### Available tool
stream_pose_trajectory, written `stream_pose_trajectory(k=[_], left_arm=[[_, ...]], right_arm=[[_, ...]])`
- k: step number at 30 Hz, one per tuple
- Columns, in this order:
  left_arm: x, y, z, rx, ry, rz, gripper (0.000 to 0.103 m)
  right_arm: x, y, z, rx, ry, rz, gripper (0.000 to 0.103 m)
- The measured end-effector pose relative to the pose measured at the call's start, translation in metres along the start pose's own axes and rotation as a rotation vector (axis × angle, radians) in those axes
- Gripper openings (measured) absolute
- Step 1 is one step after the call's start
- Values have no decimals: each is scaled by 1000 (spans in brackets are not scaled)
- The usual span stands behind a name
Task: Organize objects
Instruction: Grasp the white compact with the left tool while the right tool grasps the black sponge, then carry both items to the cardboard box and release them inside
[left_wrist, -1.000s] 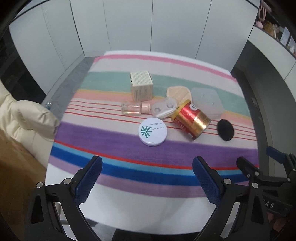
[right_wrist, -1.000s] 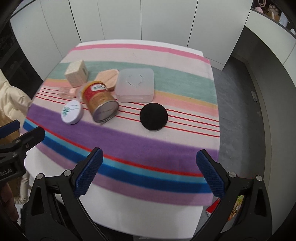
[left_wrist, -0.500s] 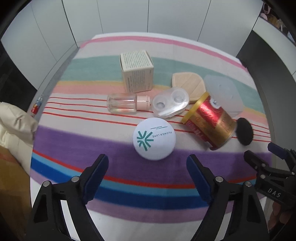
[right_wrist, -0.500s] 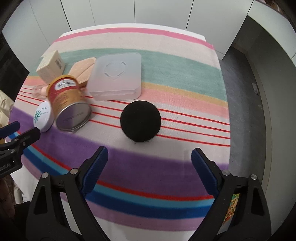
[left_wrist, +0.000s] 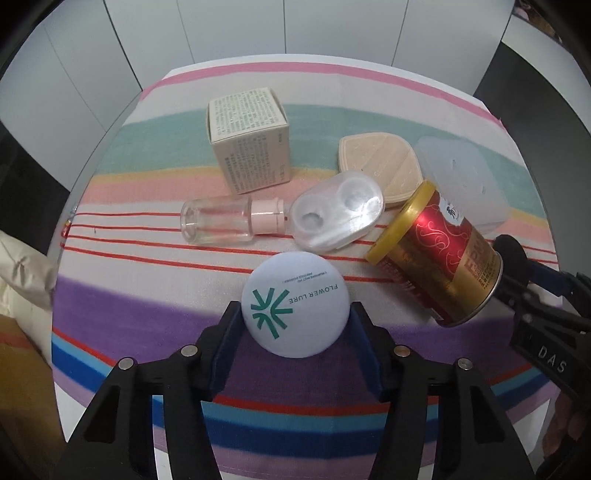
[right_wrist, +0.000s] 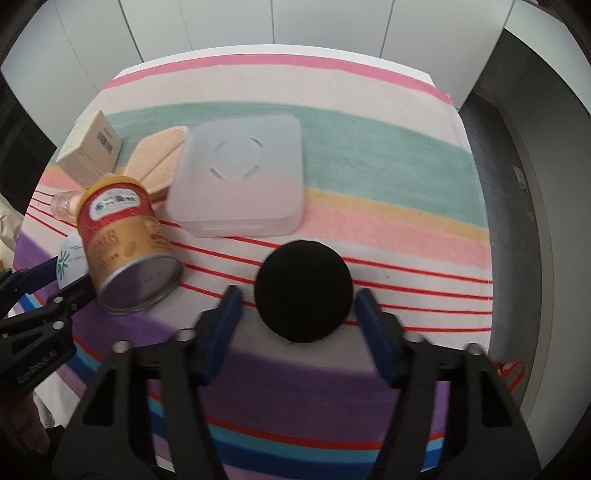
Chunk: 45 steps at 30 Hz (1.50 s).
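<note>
1. The left gripper (left_wrist: 295, 321) points steeply down at the striped cloth (left_wrist: 147, 302). Its jaws have just been closing, and the blue pads (left_wrist: 228, 332) now press the two sides of the white round compact (left_wrist: 295, 304) — the compact sits squarely between them, lid up, its far half reaching past the fingertips.
2. The right gripper (right_wrist: 301, 314) has just been closing too, with the black round puff (right_wrist: 303, 290) between its jaws. The pads stand at the puff's left and right edges; a thin gap shows on the left in the blurred view, so contact there is not certain, though the jaws look all but as closed as they go.
3. Both discs are round, so neither has a long axis to line up with.
4. The red-and-gold tin (left_wrist: 436, 262) lies on its side between the two grippers, just right of the left fingers — a lift probably has to go straight up to miss it.
</note>
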<state>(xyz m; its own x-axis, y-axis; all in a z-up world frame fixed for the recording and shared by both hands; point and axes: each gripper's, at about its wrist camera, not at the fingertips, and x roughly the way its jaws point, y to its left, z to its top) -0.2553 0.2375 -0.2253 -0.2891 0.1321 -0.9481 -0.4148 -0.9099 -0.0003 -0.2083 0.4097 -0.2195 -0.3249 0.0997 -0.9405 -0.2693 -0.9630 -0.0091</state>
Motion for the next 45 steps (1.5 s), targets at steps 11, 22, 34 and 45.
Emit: stream_pose_trajectory(k=[11,22,34,45], left_arm=[[-32,8,-8,-52,-14,-27,58],[-100,26,-25,-122,-85,-3,58],[-182,72,-67,-243,-186,-6,58],[-209,111,-83,-273,-269,22,58]], right_arm=[[-22,-11,-1,58,7,11,50],[-96,-2,-5,39,-77,43,50],[-176,42,-13,-80,-175,109,50],[-206,107,-20,-218,-247,160,50]])
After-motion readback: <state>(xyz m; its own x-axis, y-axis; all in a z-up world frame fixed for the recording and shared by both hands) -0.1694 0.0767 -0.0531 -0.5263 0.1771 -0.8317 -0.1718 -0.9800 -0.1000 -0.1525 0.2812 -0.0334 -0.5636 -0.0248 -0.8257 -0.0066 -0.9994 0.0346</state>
